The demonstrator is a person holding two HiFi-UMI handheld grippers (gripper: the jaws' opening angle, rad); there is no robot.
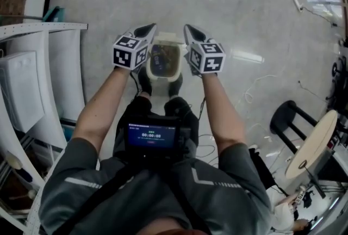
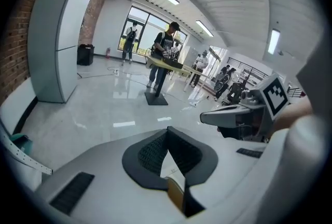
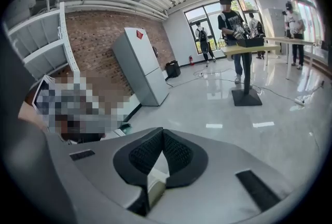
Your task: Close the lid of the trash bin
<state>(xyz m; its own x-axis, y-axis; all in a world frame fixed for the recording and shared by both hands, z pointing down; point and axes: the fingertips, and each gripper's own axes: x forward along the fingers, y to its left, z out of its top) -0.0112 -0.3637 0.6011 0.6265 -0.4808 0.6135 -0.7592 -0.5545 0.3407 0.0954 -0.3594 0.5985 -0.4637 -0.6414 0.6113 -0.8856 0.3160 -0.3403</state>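
Floor (image 1: 109, 0) bears open bin (image 1: 165, 61) between closed left gripper (image 1: 147, 28) and right gripper (image 1: 190, 29).

Screen on the black chest-mounted device (image 1: 151, 136): showed white digits in a clock-style row, read as 00:00:0-, last digit unclear. The small line above was unreadable.
Tall grey cabinet (image 2: 57, 36): carried a small red mark near its top corner, too small to read.
Cubes on left gripper (image 1: 148, 28) and right gripper (image 1: 188, 29): showed black-and-white square marker patterns only.
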